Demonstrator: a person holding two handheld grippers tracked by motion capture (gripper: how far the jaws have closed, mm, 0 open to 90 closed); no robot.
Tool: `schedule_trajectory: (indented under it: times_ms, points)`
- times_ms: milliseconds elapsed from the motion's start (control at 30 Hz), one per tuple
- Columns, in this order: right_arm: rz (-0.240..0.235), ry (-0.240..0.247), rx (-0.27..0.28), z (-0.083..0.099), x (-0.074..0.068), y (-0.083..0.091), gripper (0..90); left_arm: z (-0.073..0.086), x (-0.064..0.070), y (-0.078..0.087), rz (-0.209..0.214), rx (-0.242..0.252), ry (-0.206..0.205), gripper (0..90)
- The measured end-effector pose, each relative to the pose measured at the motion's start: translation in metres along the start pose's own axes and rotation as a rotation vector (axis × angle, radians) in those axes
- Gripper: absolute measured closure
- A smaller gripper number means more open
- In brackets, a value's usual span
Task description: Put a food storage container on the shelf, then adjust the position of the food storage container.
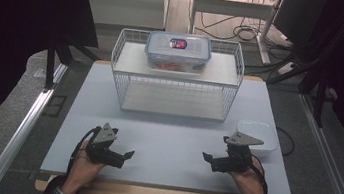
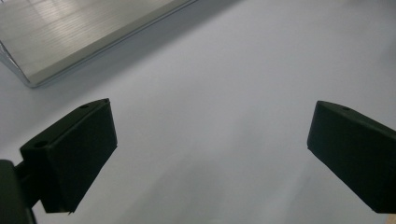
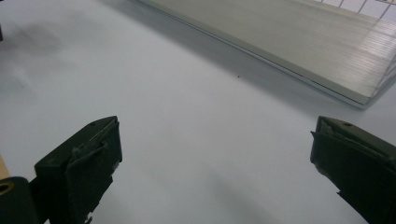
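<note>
Both the left tool [image 1: 121,157] and the right tool [image 1: 213,161] rest wide and empty near the table's [image 1: 174,142] near edge, so reaching far for the lidded container [image 1: 178,52] atop the wire rack [image 1: 176,75] risks snagging its raised rim or knocking the white bowl [image 1: 258,136] at right.

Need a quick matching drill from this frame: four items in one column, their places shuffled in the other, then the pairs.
Things:
1. lidded container
2. white tub
3. left claw
4. wire rack

Places:
A. near left of table, open over bare surface
B. middle back of table
C. rack's top shelf
D. table's right side, beside right claw

Pairs: 1-C, 2-D, 3-A, 4-B
</note>
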State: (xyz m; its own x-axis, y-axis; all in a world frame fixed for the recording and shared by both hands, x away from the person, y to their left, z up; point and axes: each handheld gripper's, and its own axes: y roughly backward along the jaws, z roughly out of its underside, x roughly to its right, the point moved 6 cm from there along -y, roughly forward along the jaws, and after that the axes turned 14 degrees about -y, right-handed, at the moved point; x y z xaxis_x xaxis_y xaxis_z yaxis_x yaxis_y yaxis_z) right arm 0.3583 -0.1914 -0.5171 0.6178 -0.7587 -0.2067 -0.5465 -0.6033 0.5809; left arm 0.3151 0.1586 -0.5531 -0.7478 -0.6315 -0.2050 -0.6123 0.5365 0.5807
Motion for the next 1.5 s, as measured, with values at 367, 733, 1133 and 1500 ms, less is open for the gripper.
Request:
schedule_trajectory:
  times_ms: [367,733,1133,1500]
  points:
    - [0.107,-0.077,0.023,-0.016,0.023,0.019,6.5,0.001,-0.002,0.0,-0.004,0.011,0.01,1.2]
    - [0.229,-0.178,0.062,-0.02,0.082,0.049,63.4,0.001,-0.003,-0.001,0.006,0.013,0.022,1.3]
    - [0.404,-0.24,0.12,-0.02,0.144,0.081,89.2,0.002,-0.003,-0.002,0.017,0.006,0.025,1.6]
    - [0.479,-0.298,0.094,-0.007,0.186,0.082,88.9,0.003,-0.003,-0.004,0.023,0.003,0.03,1.7]
